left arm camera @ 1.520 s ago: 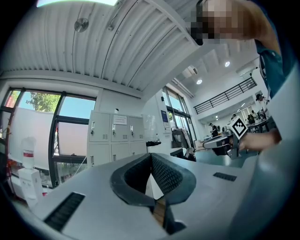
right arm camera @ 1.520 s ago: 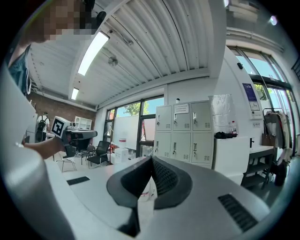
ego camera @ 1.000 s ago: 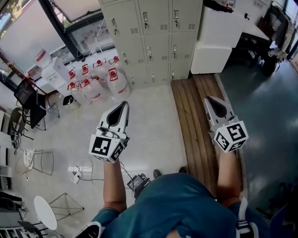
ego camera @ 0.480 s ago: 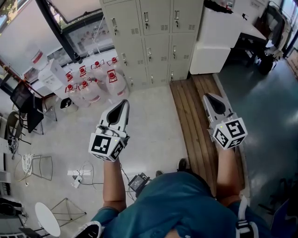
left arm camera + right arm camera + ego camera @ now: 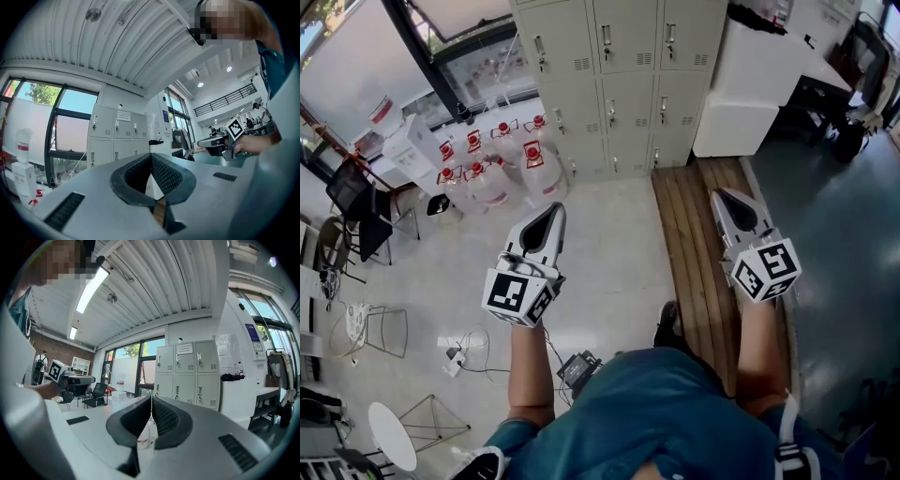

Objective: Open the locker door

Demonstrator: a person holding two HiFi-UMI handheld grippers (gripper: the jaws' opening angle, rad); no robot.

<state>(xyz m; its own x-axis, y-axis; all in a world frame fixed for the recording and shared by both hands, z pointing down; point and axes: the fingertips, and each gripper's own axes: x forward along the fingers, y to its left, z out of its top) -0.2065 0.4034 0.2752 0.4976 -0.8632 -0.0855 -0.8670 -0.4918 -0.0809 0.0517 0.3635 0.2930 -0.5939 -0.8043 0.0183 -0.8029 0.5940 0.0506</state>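
Far from the lockers (image 5: pixel 623 84), your left tongs (image 5: pixel 549 211) and right tongs (image 5: pixel 724 197), shut and empty, could glance off a handle (image 5: pixel 607 39).

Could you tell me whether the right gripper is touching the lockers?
Apart. The head view shows floor between the right gripper and the lockers.

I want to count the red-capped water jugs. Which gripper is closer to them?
Left. The left gripper hangs a short way from the water jugs; the right gripper is farther off, over the wooden planks.
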